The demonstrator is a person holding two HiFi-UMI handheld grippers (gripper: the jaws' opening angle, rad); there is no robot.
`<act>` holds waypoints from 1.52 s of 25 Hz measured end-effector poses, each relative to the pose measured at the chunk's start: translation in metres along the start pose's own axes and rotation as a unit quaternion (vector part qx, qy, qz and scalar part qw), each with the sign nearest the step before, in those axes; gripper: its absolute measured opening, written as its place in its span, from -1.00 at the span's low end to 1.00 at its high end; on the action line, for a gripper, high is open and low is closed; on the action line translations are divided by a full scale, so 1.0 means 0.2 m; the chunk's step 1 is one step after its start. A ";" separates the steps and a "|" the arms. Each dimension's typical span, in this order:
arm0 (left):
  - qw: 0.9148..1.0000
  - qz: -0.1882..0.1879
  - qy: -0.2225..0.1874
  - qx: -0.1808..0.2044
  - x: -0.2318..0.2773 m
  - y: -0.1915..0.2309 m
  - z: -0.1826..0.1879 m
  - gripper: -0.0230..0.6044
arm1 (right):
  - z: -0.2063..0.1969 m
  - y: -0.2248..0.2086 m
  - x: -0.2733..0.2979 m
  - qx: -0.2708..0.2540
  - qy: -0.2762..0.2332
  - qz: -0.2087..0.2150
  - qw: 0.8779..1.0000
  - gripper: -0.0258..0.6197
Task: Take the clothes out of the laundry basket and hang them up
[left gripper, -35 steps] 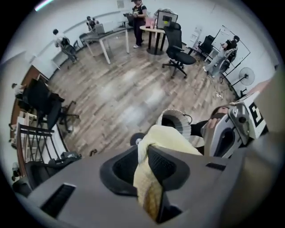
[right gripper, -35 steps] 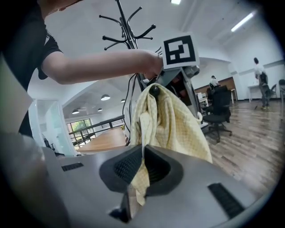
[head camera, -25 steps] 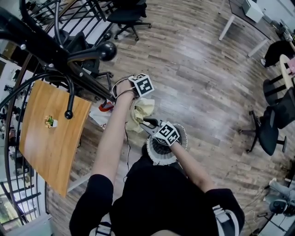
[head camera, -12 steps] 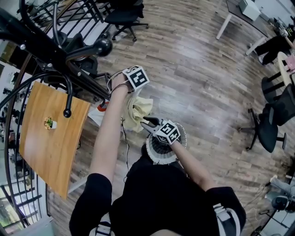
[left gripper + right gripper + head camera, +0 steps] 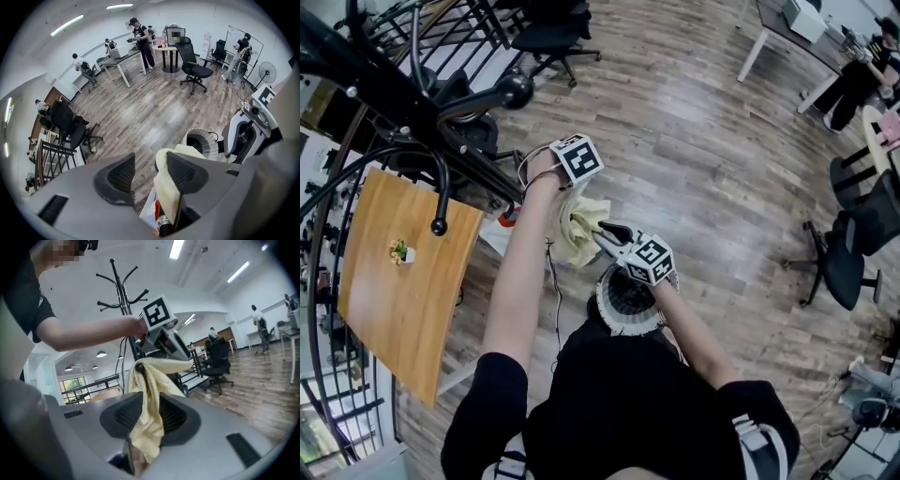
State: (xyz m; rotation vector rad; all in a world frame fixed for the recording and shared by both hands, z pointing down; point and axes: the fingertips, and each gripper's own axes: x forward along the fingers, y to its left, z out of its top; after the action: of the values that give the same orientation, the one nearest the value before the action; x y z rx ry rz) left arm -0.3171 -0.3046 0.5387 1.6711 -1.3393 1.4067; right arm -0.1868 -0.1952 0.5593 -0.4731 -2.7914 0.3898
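Yellow cloth [image 5: 579, 230] hangs between the two grippers, out of the laundry basket [image 5: 607, 319] and above it. Right gripper [image 5: 149, 414] is clamped on a fold; left gripper [image 5: 146, 172] is agape, the cloth draped over one jaw. Recommended: close the left on an edge, spread the cloth, then lift it to the coat stand [image 5: 119, 282]. No legible writing, only square markers.

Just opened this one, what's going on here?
A person is handling a yellow cloth with two handheld grippers, near the white laundry basket on the floor. The right gripper is shut on the cloth. The left gripper has its jaws apart, with the cloth draped over one. The coat stand is close by; nothing hangs on it yet.
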 end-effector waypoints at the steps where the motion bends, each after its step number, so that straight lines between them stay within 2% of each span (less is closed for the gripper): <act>1: 1.000 0.004 -0.005 0.001 0.00 0.00 0.00 -0.18 | 0.07 -0.04 0.00 -0.003 -0.013 -0.009 1.000 -0.55; 2: 1.000 0.005 -0.010 0.002 0.01 -0.01 0.01 -0.18 | 0.15 -0.07 0.01 -0.014 -0.024 -0.020 0.999 -0.54; 4: 1.000 0.002 -0.013 0.003 0.01 -0.03 0.01 -0.18 | 0.29 -0.12 0.04 -0.073 -0.026 -0.052 0.996 -0.53; 6: 1.000 0.007 -0.016 0.006 0.00 -0.04 0.02 -0.18 | 0.37 -0.16 0.09 -0.153 0.002 -0.080 0.985 -0.52; 8: 1.000 0.011 -0.021 0.009 -0.01 -0.03 0.03 -0.18 | 0.39 -0.19 0.15 -0.204 0.034 -0.093 0.974 -0.50; 10: 1.000 0.014 -0.025 0.009 -0.03 -0.02 0.05 -0.18 | 0.38 -0.22 0.20 -0.227 0.050 -0.099 0.968 -0.50; 13: 0.999 0.016 -0.029 0.005 -0.05 0.00 0.06 -0.18 | 0.40 -0.23 0.23 -0.256 0.042 -0.119 0.958 -0.54; 18: 0.999 0.009 -0.038 -0.004 -0.04 0.00 0.05 -0.18 | 0.39 -0.20 0.28 -0.323 0.050 -0.132 0.936 -0.64; 21: 0.999 -0.001 -0.039 -0.005 -0.02 -0.02 0.04 -0.18 | 0.36 -0.20 0.31 -0.320 0.059 -0.124 0.937 -0.88; 30: 0.999 -0.024 -0.028 -0.003 -0.09 -0.06 0.01 -0.18 | 0.17 -0.19 0.30 -0.252 0.087 -0.094 0.959 -0.88; 36: 0.998 -0.014 -0.065 -0.019 -0.17 -0.06 0.04 -0.18 | 0.15 -0.18 0.29 -0.235 0.080 -0.097 0.964 -0.87; 38: 0.996 -0.005 -0.089 -0.021 -0.18 -0.06 0.07 -0.18 | 0.15 -0.19 0.28 -0.229 0.079 -0.100 0.965 -0.83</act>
State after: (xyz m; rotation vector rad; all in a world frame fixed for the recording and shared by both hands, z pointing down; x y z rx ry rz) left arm -0.2985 -0.3011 0.5034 1.8060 -1.4456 1.2396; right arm -0.2577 -0.2165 0.5557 -0.2943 -2.7263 -0.3313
